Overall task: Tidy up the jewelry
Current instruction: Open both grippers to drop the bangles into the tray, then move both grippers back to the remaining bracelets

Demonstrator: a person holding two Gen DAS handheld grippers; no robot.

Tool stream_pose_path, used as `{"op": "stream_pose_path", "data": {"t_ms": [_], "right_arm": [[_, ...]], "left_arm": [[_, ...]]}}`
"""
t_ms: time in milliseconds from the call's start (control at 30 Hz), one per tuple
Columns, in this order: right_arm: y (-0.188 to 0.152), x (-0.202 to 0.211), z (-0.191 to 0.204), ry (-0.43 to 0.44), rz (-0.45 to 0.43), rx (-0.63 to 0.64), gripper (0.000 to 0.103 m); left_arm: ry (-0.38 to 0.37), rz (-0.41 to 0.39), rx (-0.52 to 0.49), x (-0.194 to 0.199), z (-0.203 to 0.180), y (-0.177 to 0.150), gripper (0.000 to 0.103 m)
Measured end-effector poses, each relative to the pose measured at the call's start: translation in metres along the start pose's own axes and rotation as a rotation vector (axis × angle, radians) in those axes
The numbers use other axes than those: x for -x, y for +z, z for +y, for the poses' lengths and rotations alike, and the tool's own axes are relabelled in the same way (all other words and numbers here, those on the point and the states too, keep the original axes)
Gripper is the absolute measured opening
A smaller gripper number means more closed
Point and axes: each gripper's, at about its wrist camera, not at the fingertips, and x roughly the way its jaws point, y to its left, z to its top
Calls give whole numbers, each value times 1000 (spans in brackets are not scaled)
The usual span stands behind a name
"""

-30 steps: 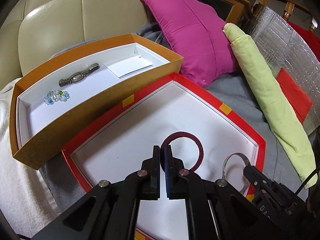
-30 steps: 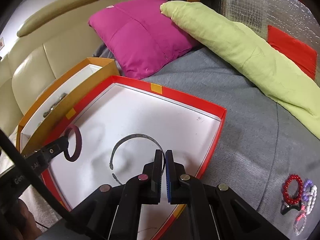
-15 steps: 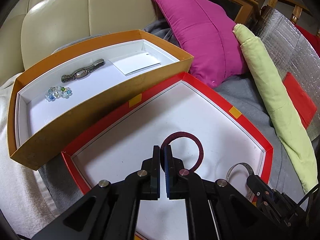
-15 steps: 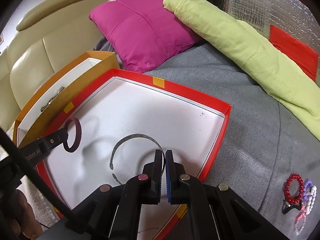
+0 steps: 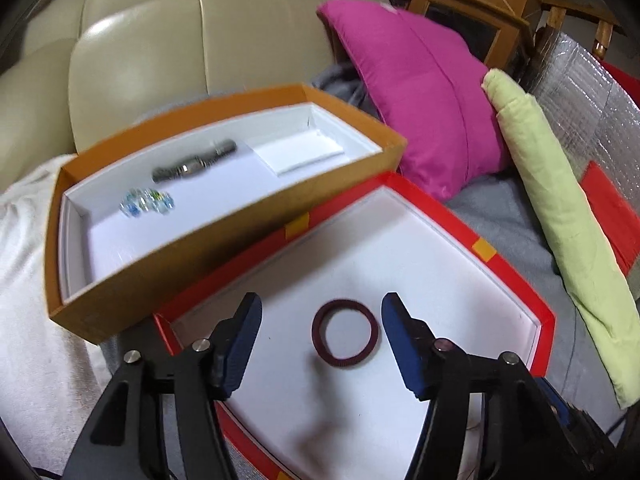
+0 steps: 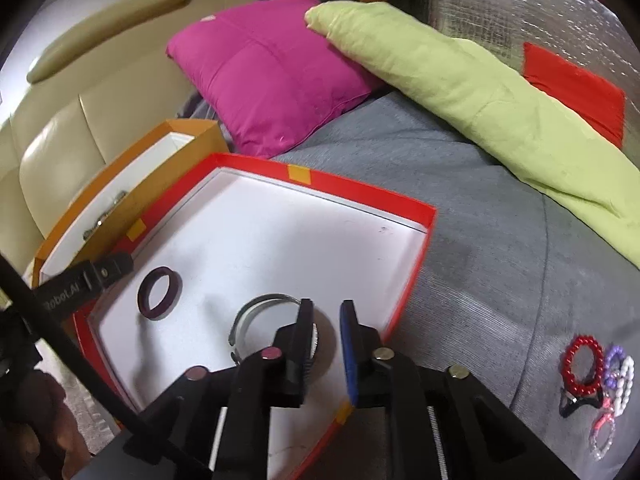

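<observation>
Maroon band lies loose between the left hand-held gripper — jaws opening, untouched.

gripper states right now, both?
Left gripper: jaws opening, maroon ring lies free in the red box.
Right gripper: jaws opening, silver bangle not gripped.

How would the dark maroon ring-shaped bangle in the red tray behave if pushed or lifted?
The dark maroon ring-shaped bangle holds a round shape, so it is probably stiff. Lying flat on the smooth white floor of the red tray, it would likely slide. Its ribbed edge may help grip.
</observation>
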Motion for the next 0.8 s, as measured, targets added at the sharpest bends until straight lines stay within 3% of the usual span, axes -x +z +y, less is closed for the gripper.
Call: {"op": "stream_pose_path", "data": {"t_ms": [200, 567, 800], "right_arm": [[-18, 37, -30, -15, -69, -39, 51], [-85, 106, -152, -116, -123, -205, 53], [-123, 115, -257, -194, -82, -413, 53]], "left_arm": [[-14, -61, -26, 13, -13, -3, 64], [-106, -169, -243, 49, -99, -43, 71], [-208, -147, -424, 60, -165, -90, 71]]}}
